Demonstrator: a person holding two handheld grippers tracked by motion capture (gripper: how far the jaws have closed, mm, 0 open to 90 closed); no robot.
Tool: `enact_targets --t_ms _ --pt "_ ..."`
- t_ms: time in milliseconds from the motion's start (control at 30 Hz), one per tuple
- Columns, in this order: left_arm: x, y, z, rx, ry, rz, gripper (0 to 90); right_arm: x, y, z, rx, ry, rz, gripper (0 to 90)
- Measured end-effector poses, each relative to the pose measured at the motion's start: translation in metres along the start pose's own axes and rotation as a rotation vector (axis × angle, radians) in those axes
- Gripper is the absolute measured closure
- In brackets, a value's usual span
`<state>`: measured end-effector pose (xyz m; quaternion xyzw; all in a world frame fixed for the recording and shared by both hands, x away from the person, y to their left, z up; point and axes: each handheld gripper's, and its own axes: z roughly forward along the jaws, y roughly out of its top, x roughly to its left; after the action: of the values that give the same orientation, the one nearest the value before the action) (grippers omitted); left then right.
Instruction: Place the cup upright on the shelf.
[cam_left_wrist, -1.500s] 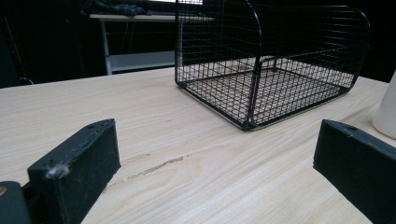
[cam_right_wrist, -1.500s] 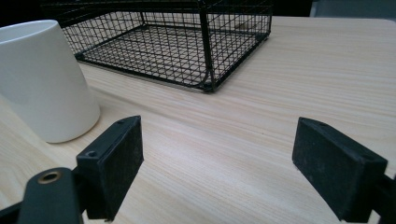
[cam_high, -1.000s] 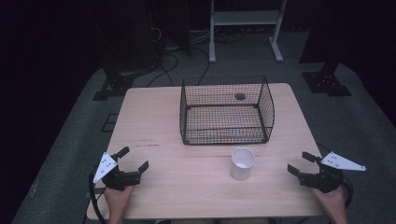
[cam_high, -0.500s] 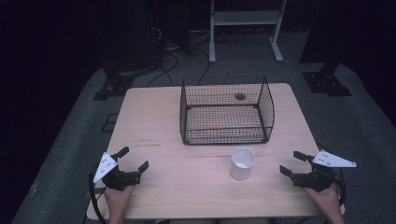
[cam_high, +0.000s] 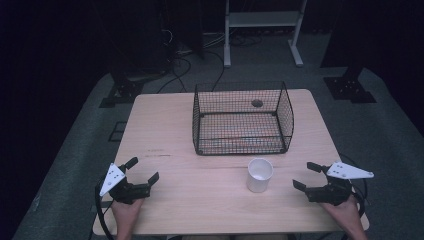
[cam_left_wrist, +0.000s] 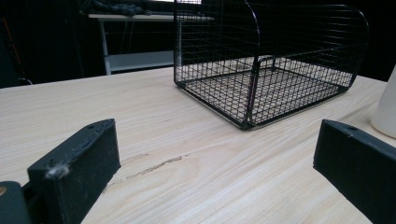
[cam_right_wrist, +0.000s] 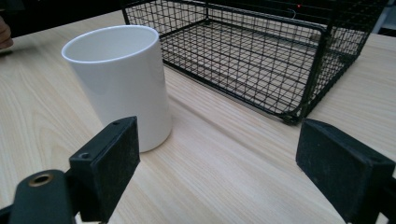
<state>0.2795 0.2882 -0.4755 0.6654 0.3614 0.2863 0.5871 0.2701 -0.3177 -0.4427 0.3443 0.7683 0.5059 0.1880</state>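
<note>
A white cup (cam_high: 260, 175) stands upright on the wooden table (cam_high: 200, 205), just in front of a black wire basket (cam_high: 242, 141). My right gripper (cam_high: 303, 174) hovers to the right of the cup, apart from it, and points at it. Its jaws have just been opening, and nothing is between them. In the right gripper view (cam_right_wrist: 217, 154) the cup (cam_right_wrist: 121, 84) stands ahead, beyond the left jaw. My left gripper (cam_high: 144, 168) stays open and empty near the front left of the table. The left gripper view (cam_left_wrist: 215, 158) looks toward the basket (cam_left_wrist: 261, 70).
The basket (cam_right_wrist: 261, 51) appears to hold nothing; a small dark round hole (cam_high: 257, 103) shows in the tabletop behind it. A white metal frame (cam_high: 262, 20) and dark stand bases are on the floor beyond the table.
My right gripper has moved left toward the cup and risen slightly. The left gripper, cup and basket have stayed put.
</note>
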Motion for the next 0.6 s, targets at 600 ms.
enact_targets --t_ms 600 --pt "0.000 0.000 0.000 -0.001 0.000 0.006 0.0 0.012 0.013 0.020 0.020 0.068 -0.033 10.6"
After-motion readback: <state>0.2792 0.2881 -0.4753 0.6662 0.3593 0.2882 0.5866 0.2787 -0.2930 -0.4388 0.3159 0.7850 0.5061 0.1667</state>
